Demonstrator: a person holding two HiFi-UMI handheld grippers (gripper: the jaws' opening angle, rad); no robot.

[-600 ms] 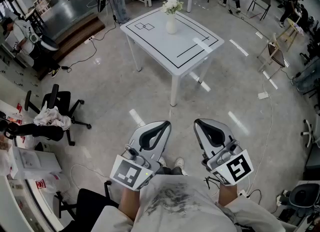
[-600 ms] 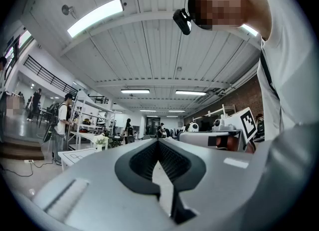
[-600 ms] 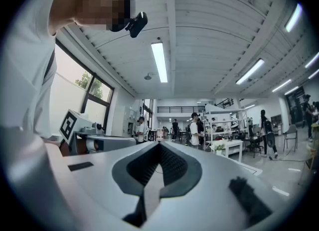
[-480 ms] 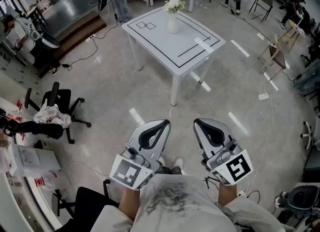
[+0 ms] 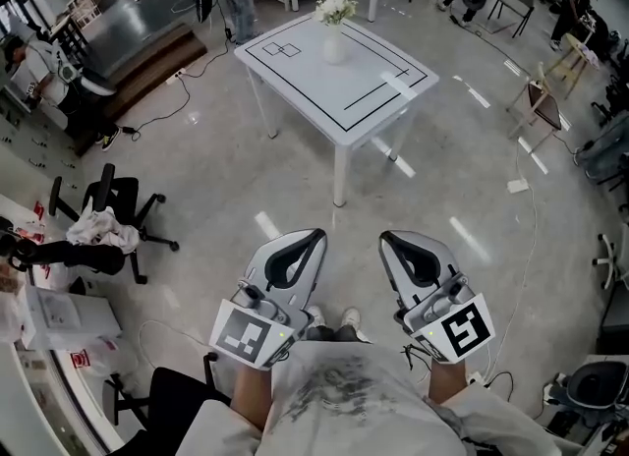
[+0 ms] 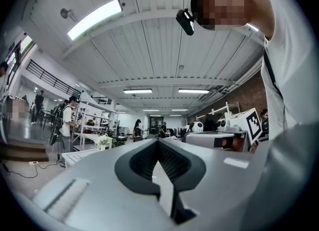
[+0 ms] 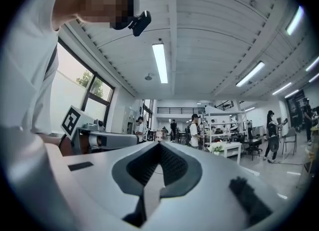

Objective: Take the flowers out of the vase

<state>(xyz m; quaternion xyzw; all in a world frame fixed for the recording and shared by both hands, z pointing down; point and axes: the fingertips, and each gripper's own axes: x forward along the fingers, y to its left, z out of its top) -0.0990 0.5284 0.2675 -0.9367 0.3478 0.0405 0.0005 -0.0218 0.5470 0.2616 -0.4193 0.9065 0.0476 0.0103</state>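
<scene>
**Both grippers closed and empty; flowers in vase, well apart**

Head view, left to right. At 9 o'clock an office chair carries a heap of pale cloth; what the heap is cannot be made out.

At 7 o'clock the left gripper is held level. Its own view shows the jaws meeting at the tips with nothing between them. The hand holding it is hidden under the marker cube.

At 12 o'clock stands the white table, its far legs hidden by the top. The vase stands upright near the far edge with the white flowers in it.

At 5 o'clock the right gripper is likewise level, jaws together and empty.

In both gripper views the flowers are a small white speck; the vase is too small to make out.
</scene>
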